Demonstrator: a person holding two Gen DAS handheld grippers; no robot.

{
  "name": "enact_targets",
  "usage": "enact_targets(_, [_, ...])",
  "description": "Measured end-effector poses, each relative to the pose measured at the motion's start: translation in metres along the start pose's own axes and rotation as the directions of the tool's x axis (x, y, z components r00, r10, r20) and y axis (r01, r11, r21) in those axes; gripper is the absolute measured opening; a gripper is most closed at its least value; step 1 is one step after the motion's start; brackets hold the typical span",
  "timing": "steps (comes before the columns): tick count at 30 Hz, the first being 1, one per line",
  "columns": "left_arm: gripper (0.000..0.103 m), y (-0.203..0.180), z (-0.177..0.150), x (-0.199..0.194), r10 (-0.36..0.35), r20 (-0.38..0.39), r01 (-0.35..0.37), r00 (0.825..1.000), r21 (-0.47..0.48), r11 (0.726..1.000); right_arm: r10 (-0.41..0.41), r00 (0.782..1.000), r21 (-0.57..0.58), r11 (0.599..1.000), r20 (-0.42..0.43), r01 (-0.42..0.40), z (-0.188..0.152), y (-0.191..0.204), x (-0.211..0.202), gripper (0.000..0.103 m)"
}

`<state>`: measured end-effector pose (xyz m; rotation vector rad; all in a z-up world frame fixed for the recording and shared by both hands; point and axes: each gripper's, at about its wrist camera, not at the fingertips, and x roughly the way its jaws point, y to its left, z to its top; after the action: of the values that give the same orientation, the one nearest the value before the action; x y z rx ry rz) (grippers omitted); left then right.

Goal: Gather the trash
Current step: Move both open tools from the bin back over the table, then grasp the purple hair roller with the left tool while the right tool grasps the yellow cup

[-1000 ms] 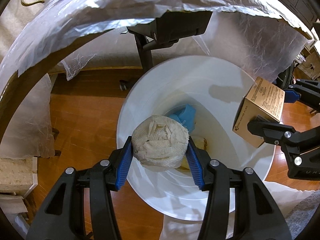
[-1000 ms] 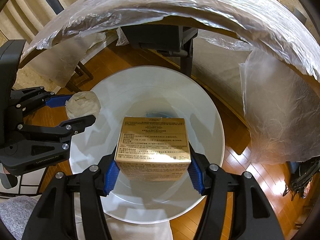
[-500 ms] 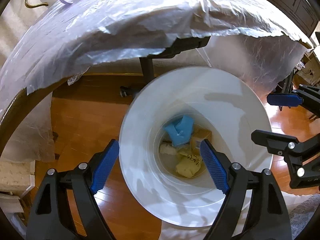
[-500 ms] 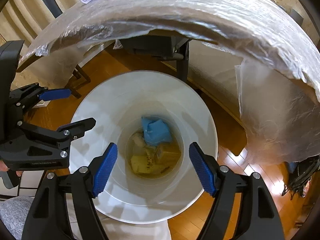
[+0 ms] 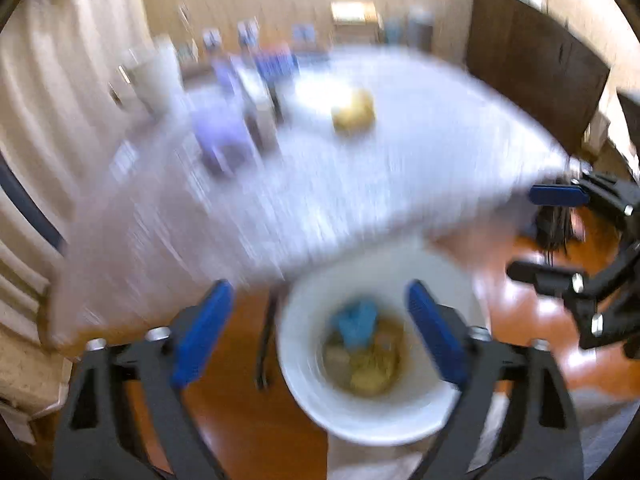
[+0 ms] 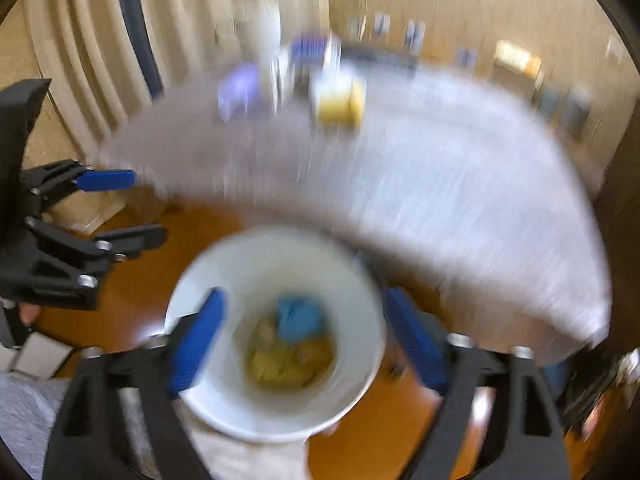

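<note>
Both views are motion-blurred. A white bin [image 5: 304,392] stands on the wood floor below me, holding a blue scrap [image 5: 356,320] and yellowish trash [image 5: 372,364]. My left gripper [image 5: 316,300] hangs above it, its jaws opening wide with nothing between them. In the right wrist view the bin [image 6: 360,344] shows the same blue scrap [image 6: 298,316]. My right gripper [image 6: 306,300] is above it, jaws also opening and empty. Each gripper appears at the other view's side: right gripper [image 5: 536,236], left gripper [image 6: 132,208].
A table under clear plastic sheet [image 5: 360,184] lies just beyond the bin, with a yellow item [image 5: 354,110], a purple item [image 5: 222,136] and small containers behind. A dark cabinet [image 5: 540,72] stands at right, curtains [image 6: 80,60] at left.
The paper wad and the gold box left the jaws and lie in the bin. Both grippers opened wide, rose and tilted up, so the tabletop has come into view.
</note>
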<state>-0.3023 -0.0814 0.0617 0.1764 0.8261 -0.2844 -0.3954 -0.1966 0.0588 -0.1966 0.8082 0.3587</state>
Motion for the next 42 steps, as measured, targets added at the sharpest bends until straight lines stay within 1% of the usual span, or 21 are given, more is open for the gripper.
enact_targets(1, [0.102,0.003,0.009,-0.009,0.019,0.058,-0.018,0.998,-0.007,1.0,-0.008,0.997,-0.001,1.0,0.078,0.008,0.012,-0.003,-0.007,0.099])
enact_targets(3, [0.102,0.01,0.028,-0.014,0.07,0.131,-0.068,0.989,-0.017,0.998,-0.005,0.993,0.023,1.0,0.121,0.003,0.029,-0.009,-0.003,0.099])
enact_targets(4, [0.102,0.015,0.038,-0.008,0.099,0.138,-0.097,0.986,-0.018,0.995,0.0,0.993,0.041,0.999,0.122,-0.005,0.041,-0.013,0.005,0.099])
enact_targets(6, [0.102,0.023,0.054,0.009,0.145,0.129,-0.143,0.981,-0.021,0.989,-0.003,0.993,0.051,0.999,0.116,-0.003,0.056,-0.019,0.022,0.099])
enact_targets(8, [0.102,0.032,0.067,0.027,0.155,0.112,-0.152,0.982,-0.038,0.988,-0.014,0.996,0.05,0.999,0.093,0.009,0.07,-0.022,0.045,0.099])
enact_targets(11, [0.102,0.048,0.08,0.055,0.149,0.078,-0.144,0.986,-0.066,0.987,-0.024,0.998,0.02,1.0,0.06,0.022,0.084,-0.021,0.077,0.099])
enact_targets(14, [0.102,0.054,0.087,0.074,0.157,0.06,-0.152,0.986,-0.075,0.985,-0.025,0.999,0.004,1.0,0.031,0.025,0.093,-0.021,0.102,0.099])
enact_targets(16, [0.102,0.059,0.093,0.086,0.154,0.043,-0.15,0.987,-0.084,0.985,-0.024,1.0,0.009,1.0,0.013,0.024,0.096,-0.021,0.111,0.098])
enact_targets(18, [0.102,0.065,0.095,0.095,0.143,0.028,-0.14,0.989,-0.097,0.985,-0.018,1.0,0.015,1.0,-0.006,0.018,0.1,-0.023,0.122,0.093])
enact_targets(22, [0.102,0.073,0.098,0.108,0.133,0.0,-0.132,0.991,-0.127,0.983,0.001,1.0,0.033,0.999,-0.026,0.0,0.105,-0.025,0.136,0.091])
enact_targets(24, [0.102,0.075,0.1,0.113,0.126,-0.004,-0.125,0.992,-0.136,0.983,0.011,0.999,0.036,0.999,-0.036,-0.009,0.107,-0.024,0.14,0.087])
enact_targets(32, [0.102,0.075,0.103,0.122,0.114,-0.013,-0.115,0.993,-0.133,0.984,0.015,0.999,0.035,0.999,-0.052,-0.013,0.11,-0.024,0.15,0.08])
enact_targets(36, [0.101,0.077,0.104,0.127,0.1,-0.021,-0.102,0.995,-0.134,0.986,0.028,0.997,0.04,0.999,-0.069,-0.025,0.111,-0.025,0.154,0.07])
enact_targets(38, [0.097,0.077,0.103,0.128,0.091,-0.026,-0.094,0.995,-0.134,0.987,0.045,0.996,0.053,0.998,-0.08,-0.041,0.11,-0.027,0.157,0.064])
enact_targets(42, [0.095,0.079,0.101,0.131,0.08,-0.039,-0.084,0.996,-0.135,0.987,0.046,0.995,0.069,0.997,-0.088,-0.04,0.109,-0.029,0.161,0.057])
